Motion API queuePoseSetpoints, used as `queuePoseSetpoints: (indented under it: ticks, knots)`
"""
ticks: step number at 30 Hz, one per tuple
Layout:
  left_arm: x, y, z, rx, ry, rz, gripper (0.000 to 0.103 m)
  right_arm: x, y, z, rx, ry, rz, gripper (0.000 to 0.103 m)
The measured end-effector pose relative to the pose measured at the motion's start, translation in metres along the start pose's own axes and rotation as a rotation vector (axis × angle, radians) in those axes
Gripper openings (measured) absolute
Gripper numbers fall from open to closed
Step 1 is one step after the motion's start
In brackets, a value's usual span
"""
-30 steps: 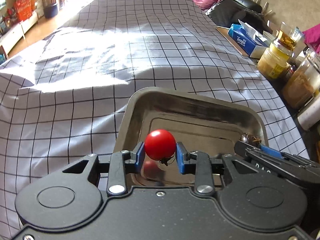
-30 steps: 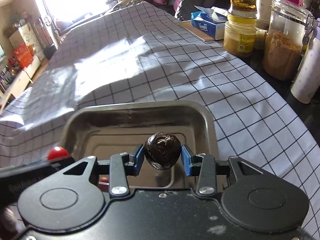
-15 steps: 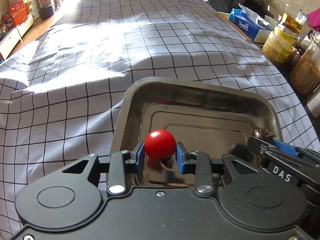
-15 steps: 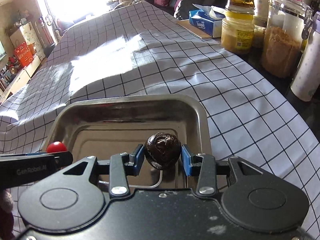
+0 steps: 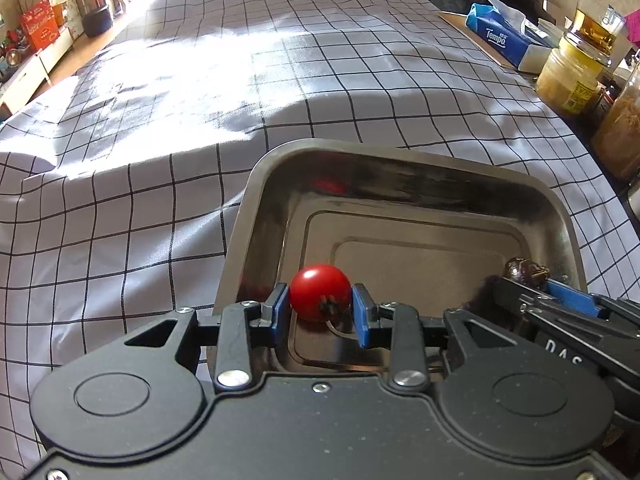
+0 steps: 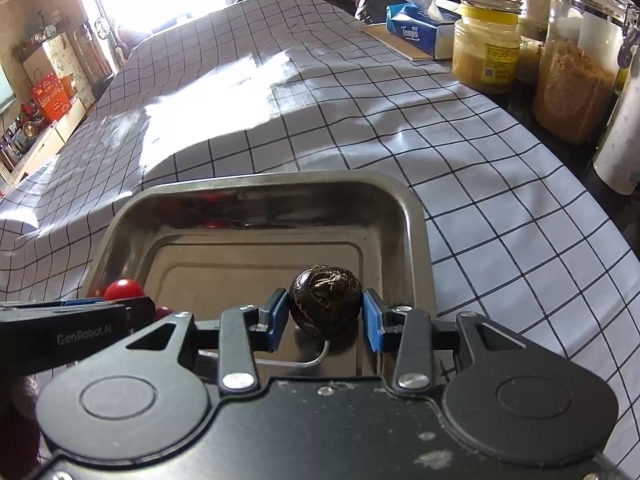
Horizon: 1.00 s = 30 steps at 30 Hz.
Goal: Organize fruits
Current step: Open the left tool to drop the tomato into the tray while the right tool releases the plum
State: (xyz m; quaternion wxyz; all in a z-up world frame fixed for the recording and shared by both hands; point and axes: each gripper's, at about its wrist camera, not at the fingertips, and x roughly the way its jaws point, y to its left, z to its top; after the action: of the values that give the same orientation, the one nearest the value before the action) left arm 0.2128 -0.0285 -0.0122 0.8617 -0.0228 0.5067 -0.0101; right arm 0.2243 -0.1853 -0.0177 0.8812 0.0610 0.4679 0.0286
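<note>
My left gripper (image 5: 320, 307) is shut on a red cherry tomato (image 5: 319, 291) and holds it over the near left part of a steel tray (image 5: 400, 162). My right gripper (image 6: 325, 314) is shut on a dark brown wrinkled round fruit (image 6: 325, 301) and holds it over the near right part of the same tray (image 6: 280, 184). Each gripper shows in the other's view: the right one (image 5: 560, 300) with the dark fruit (image 5: 524, 270), the left one (image 6: 100, 312) with the tomato (image 6: 123, 289). The tray floor holds nothing else.
The tray stands on a white checked tablecloth (image 5: 200, 100). At the right edge stand a blue tissue box (image 6: 420, 32), a yellow jar (image 6: 486, 54), a jar of brown grains (image 6: 576, 68) and a white canister (image 6: 620, 132). A sofa with cushions lies beyond.
Both grippers have moved a little forward and lower over the tray, each still holding its fruit. The tray appears larger and nearer.
</note>
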Motion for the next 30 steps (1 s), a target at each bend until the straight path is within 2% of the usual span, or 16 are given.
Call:
queuePoseSetpoints:
  ticks: [12,25,30]
  knots:
    - [-0.007,0.000,0.000,0.004,-0.024,0.006,0.043,0.010,-0.002,0.001,0.011,0.019,-0.004,0.043]
    - [-0.014,0.000,0.000,0.004,-0.039,-0.002,0.043,-0.008,-0.005,0.001,0.039,-0.055,0.032,0.043]
    - [-0.016,0.000,0.001,0.005,-0.045,-0.002,0.044,-0.009,-0.003,0.000,0.032,-0.055,0.026,0.043]
